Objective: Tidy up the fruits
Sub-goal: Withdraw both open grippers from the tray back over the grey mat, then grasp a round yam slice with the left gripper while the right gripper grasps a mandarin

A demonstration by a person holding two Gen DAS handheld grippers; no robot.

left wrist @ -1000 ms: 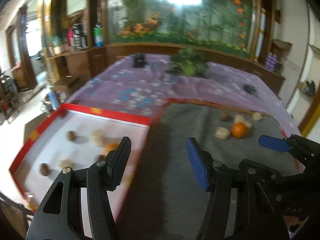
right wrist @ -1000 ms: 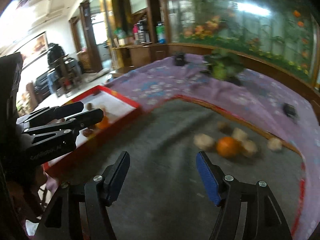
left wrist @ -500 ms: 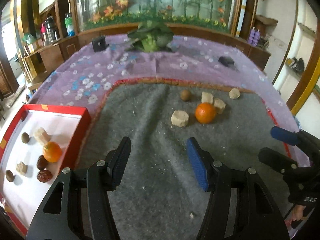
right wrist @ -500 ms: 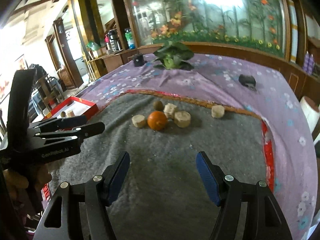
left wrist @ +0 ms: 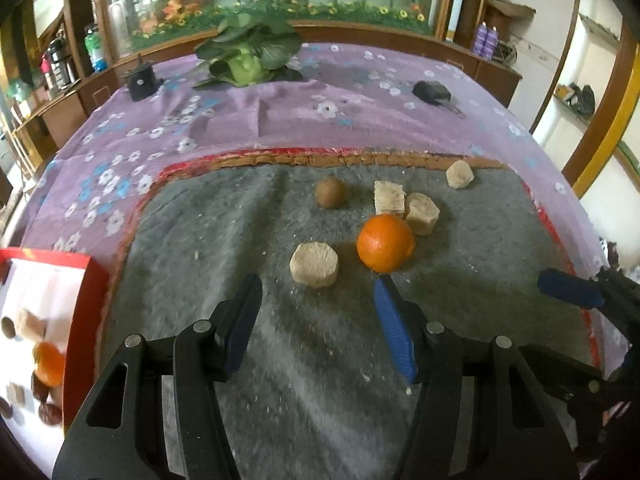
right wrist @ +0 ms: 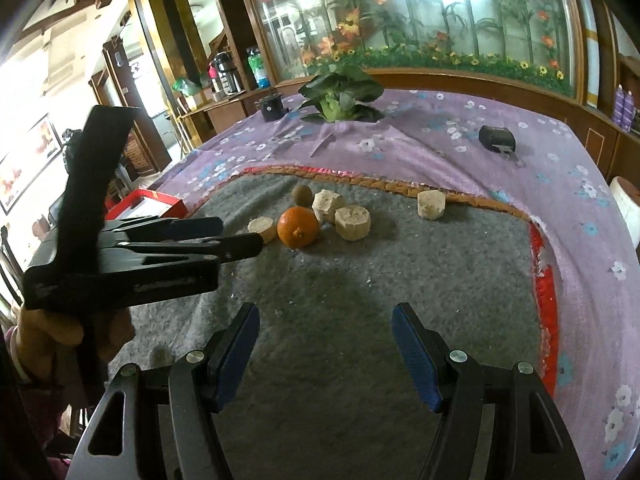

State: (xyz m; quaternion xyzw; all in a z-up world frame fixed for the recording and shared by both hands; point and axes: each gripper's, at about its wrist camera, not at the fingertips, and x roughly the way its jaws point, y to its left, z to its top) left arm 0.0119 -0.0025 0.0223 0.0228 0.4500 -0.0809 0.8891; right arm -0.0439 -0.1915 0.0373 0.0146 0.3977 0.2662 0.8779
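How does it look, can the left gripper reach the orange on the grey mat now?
Probably yes. The left gripper is open and empty, and the orange lies just past its right fingertip. A beige block sits nearer, between the fingers' line, so the gripper should shift right first.

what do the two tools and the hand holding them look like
Both tools are black plastic with cut-out, skeleton-like arms and silver rivets. Each finger ends in a flat blue pad. The left tool has small pale lettering along its side, too small to read, and a tan-gloved hand grips its handle. The right tool looks the same.
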